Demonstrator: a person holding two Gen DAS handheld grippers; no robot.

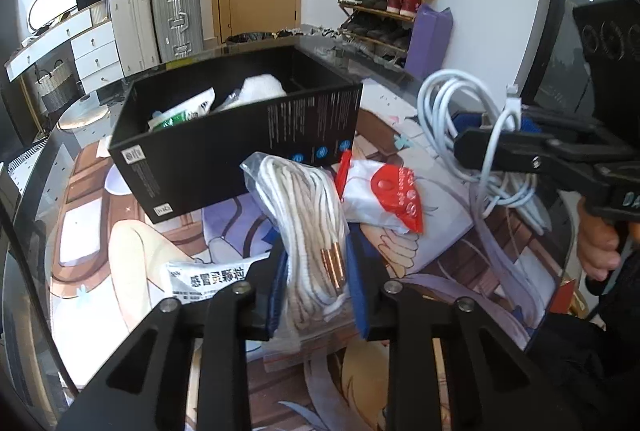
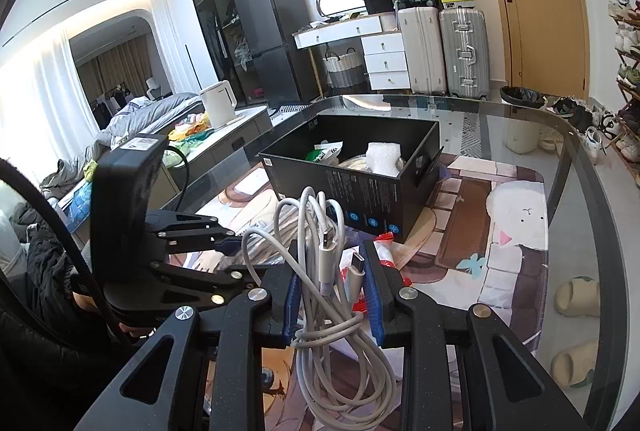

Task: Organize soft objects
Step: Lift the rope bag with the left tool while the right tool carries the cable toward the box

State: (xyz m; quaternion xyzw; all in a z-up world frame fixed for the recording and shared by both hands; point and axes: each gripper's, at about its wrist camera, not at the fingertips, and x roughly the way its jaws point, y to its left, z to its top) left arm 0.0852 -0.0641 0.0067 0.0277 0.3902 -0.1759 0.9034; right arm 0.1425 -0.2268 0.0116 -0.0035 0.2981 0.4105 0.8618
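Left wrist view, bagged rope (image 1: 308, 231) clenched between left jaws, right jaws clamped on white cable (image 2: 332, 271).

Glass table (image 2: 568, 135) w/ printed mat (image 1: 92, 231) on top. On mat: black box (image 1: 224, 151) far-left, white sachet (image 1: 200, 279) near-left, red-white pouch (image 1: 384, 199) right.

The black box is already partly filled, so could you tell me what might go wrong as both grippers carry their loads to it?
The right gripper pinches the white cable at mid-coil; loose loops and plugs dangle and could snag the black box wall. The left gripper clamps the bagged laces near one end, and the slick plastic might slip. The red-and-white packet lies beside the bag and could be dragged along.
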